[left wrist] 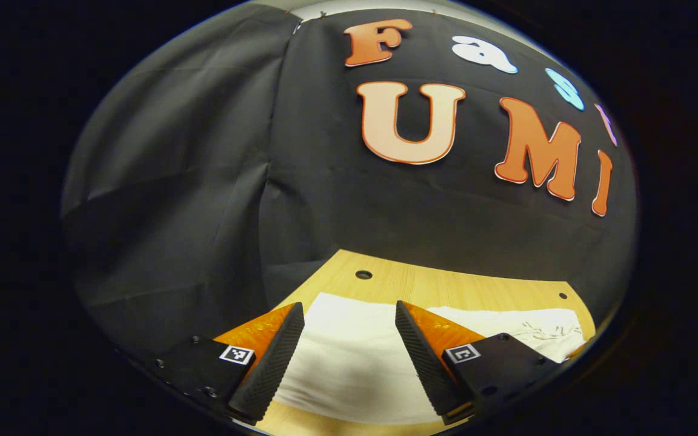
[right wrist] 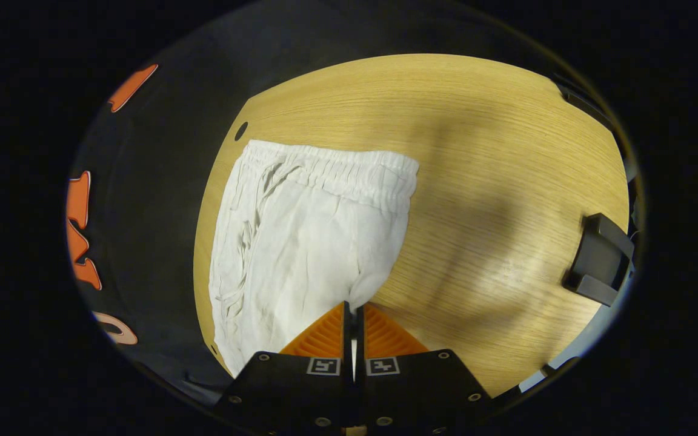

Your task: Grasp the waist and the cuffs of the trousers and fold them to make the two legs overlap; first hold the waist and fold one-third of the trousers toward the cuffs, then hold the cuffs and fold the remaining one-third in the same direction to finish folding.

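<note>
Trousers (right wrist: 306, 236), white and wrinkled, lie flat on the wooden table (right wrist: 494, 181). In the right gripper view, the right tongs (right wrist: 353, 315) are pressed together, pinching an edge of the cloth at their tips; the elastic waist lies farthest ahead. A dark object (right wrist: 600, 260) sits well off to their right. In the left gripper view, the left tongs (left wrist: 349, 315) gape wide, empty, hovering over the white cloth, with bare table beyond.
</note>
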`<state>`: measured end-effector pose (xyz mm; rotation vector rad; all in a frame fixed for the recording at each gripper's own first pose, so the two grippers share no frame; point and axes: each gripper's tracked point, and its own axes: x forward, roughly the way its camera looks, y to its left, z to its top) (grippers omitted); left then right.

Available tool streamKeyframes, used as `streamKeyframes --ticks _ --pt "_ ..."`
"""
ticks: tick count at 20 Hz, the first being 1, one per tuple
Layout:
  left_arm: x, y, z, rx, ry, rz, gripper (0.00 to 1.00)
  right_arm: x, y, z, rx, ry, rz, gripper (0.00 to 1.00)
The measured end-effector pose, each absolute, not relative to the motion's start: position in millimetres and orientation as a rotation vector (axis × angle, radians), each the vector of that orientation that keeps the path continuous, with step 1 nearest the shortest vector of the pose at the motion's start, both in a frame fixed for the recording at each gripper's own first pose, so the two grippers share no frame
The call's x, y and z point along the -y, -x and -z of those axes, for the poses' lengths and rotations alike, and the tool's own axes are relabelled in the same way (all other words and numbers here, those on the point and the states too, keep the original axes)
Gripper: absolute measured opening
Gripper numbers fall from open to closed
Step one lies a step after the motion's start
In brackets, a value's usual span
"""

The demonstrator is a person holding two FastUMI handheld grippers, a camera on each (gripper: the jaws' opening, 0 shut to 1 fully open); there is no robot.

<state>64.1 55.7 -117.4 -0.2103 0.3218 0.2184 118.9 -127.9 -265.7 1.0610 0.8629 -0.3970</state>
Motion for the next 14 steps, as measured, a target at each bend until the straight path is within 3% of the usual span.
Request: streamKeyframes --ticks 3,4,5,14 --pt "-57 -44 145 -0.402 0.349 -0.232 0.97 128 -118 266 -0.872 -1.064 0.395 0.01" --pt "-60 -39 154 -0.432 0.399 -0.250 0.97 128 -118 266 -0.874 -1.062 0.393 0.06" --pt "-64 -37 167 -0.452 0.463 -0.270 0.99 128 -117 266 -0.877 -1.061 0.392 0.01" --pt "-68 6 240 -0.635 1.135 -0.479 1.00 128 -115 266 -0.902 -1.074 0.393 0.01"
